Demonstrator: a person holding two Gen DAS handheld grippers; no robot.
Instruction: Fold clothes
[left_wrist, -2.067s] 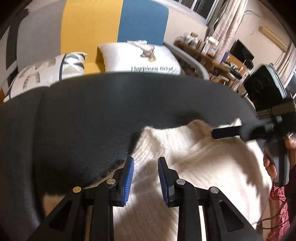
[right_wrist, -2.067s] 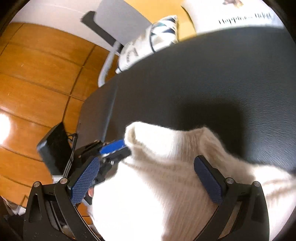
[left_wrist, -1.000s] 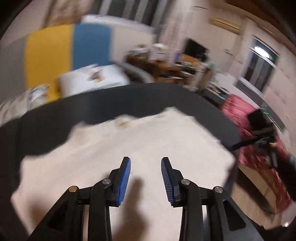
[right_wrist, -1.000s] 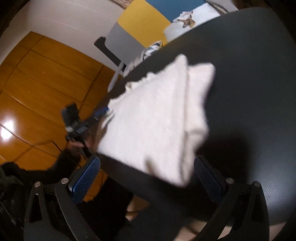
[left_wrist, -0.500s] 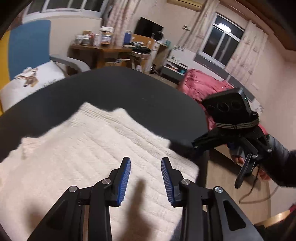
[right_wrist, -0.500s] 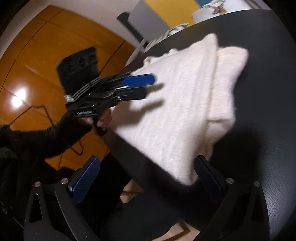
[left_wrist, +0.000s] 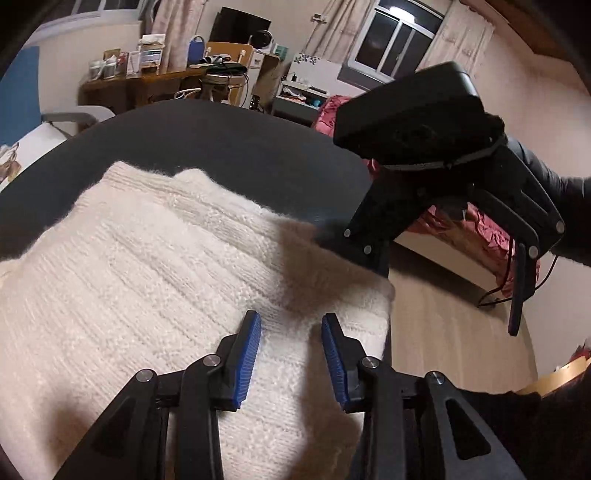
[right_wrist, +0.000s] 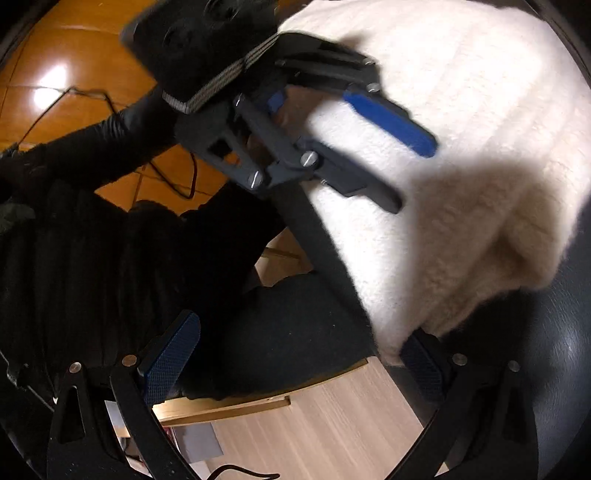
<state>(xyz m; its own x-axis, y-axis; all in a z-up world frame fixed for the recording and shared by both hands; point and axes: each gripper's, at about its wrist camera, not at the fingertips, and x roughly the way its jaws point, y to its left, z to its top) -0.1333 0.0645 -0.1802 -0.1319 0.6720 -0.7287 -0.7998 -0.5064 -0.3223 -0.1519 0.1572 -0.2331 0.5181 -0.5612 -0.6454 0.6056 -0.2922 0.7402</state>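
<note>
A fluffy cream ribbed-knit sweater (left_wrist: 155, 280) lies folded on the round black leather-grained tabletop (left_wrist: 229, 147). Left hand-held gripper (left_wrist: 291, 343) and right hand-held gripper (right_wrist: 295, 354) both hover released, grasping nothing.

cream ribbed-knit sweater (left_wrist: 155, 273), black table (left_wrist: 221, 147), blue gripper pads (left_wrist: 248, 360), orange-brown floor (right_wrist: 66, 55)

fuzzy ribbed-knit cream sweater (left_wrist: 155, 280) on matt black leather-like table (left_wrist: 221, 147)
</note>
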